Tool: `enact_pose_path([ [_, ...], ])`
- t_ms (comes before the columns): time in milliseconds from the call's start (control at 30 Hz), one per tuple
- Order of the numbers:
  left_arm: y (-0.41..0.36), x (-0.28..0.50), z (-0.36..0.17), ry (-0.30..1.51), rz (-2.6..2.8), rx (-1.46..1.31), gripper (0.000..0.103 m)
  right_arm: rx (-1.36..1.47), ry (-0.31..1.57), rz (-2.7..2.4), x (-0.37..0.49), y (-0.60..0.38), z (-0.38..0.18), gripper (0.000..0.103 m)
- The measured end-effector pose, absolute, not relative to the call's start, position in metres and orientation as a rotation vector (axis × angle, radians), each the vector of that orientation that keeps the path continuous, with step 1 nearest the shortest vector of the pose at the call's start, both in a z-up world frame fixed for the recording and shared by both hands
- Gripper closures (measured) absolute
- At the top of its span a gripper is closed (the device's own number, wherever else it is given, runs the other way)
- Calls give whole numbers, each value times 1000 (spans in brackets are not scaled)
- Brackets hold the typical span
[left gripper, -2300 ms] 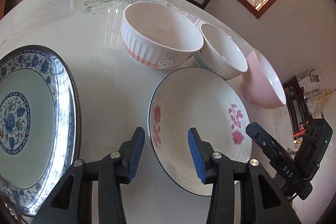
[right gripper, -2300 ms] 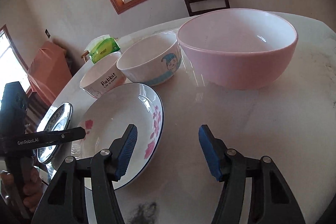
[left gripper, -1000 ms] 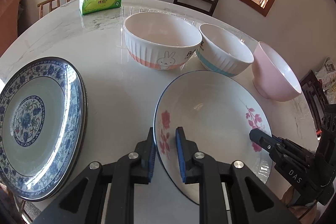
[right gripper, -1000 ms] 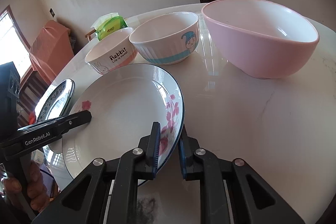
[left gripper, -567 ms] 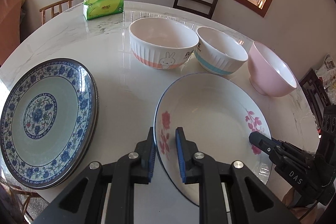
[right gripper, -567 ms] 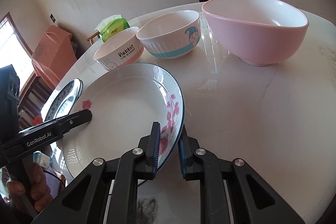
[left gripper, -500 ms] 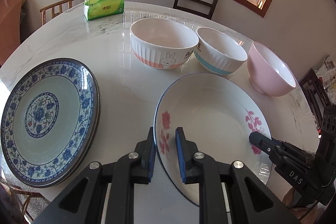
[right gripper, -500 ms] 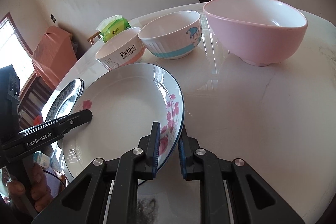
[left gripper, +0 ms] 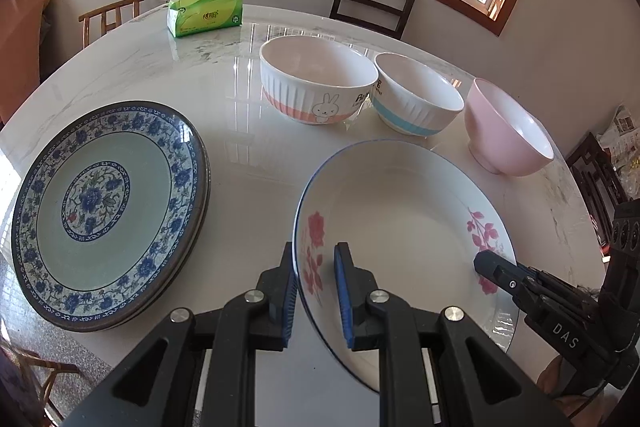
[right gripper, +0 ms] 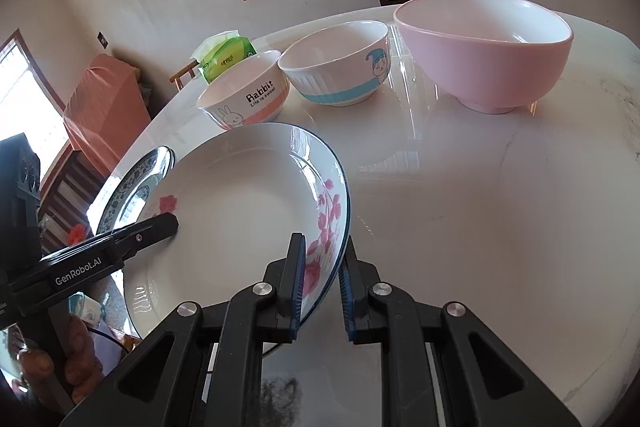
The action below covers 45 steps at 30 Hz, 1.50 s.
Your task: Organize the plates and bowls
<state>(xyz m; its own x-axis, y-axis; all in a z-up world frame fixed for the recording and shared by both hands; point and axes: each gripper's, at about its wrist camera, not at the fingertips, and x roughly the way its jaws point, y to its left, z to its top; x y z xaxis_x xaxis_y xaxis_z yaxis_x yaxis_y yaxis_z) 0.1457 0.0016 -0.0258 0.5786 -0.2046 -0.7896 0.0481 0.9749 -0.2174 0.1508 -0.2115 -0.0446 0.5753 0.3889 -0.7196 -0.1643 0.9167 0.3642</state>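
A white plate with pink flowers (left gripper: pixel 400 211) is held above the marble table by both grippers. My left gripper (left gripper: pixel 316 291) is shut on its left rim. My right gripper (right gripper: pixel 322 287) is shut on its right rim (right gripper: pixel 332 227); the plate (right gripper: pixel 240 211) fills the left of the right wrist view. A blue patterned plate (left gripper: pixel 108 203) lies on the table to the left, and also shows in the right wrist view (right gripper: pixel 132 187). A rabbit bowl (left gripper: pixel 316 83), a blue-banded bowl (left gripper: pixel 416 99) and a pink bowl (left gripper: pixel 504 131) stand in a row behind.
A green tissue pack (left gripper: pixel 204 11) sits at the table's far side. Chairs (left gripper: pixel 372 3) stand beyond the table under the window. The table edge runs close below the blue plate. A dark cabinet (left gripper: pixel 596 179) stands at the right.
Both grippers closed on the flowered plate's opposite rims, then lifted it. It has risen further above the table since half a second ago.
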Motion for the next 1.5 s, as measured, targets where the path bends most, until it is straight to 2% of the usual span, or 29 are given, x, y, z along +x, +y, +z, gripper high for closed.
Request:
enact_pose_path([
  [633, 37, 121, -18, 921, -110, -235, 85, 224, 903, 367, 149, -177, -35, 87],
  [1500, 145, 104, -15, 887, 24, -379, 85, 72, 917, 494, 169, -72, -22, 86],
])
